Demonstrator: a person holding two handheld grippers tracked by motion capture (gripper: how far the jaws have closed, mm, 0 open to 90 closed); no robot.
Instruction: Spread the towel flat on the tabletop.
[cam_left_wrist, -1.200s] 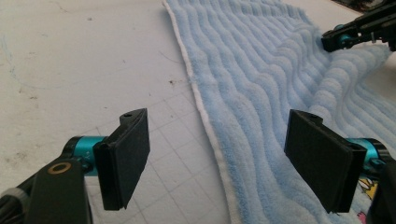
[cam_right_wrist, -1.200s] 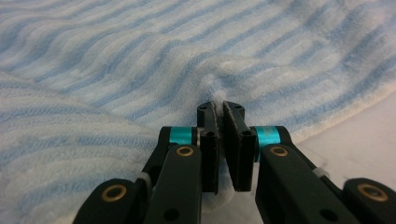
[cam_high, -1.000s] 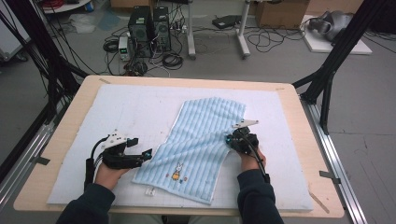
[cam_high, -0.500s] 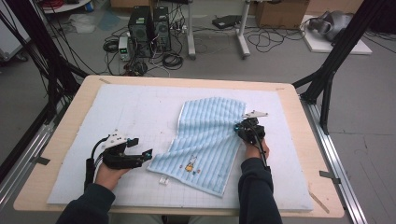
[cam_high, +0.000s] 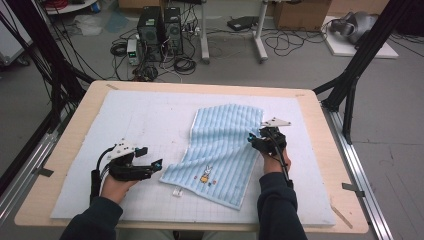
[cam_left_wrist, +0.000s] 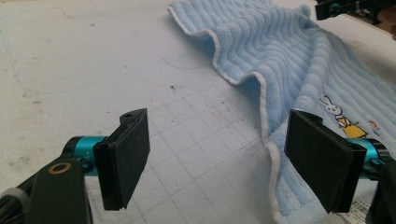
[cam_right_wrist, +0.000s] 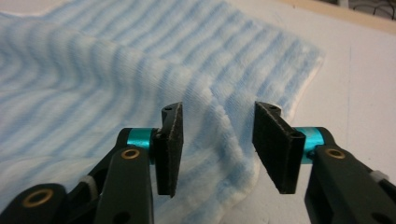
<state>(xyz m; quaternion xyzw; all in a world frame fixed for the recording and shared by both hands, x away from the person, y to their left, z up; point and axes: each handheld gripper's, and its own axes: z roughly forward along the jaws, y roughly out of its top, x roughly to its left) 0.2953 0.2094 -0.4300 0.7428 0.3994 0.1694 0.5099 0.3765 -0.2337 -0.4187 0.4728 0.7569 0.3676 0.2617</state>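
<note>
Right tool (cam_right_wrist: 218, 149) just opening over blue towel (cam_high: 225, 150), rabbit motif, label unreadable

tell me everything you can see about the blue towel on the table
The blue towel is soft ribbed terry with pale stripes and a white hem, a small rabbit picture and a label near its near end. It lies mostly flat and slantwise on the white mat, its edges rippled. The right gripper has just opened; a raised fold sits between its jaws.
</note>
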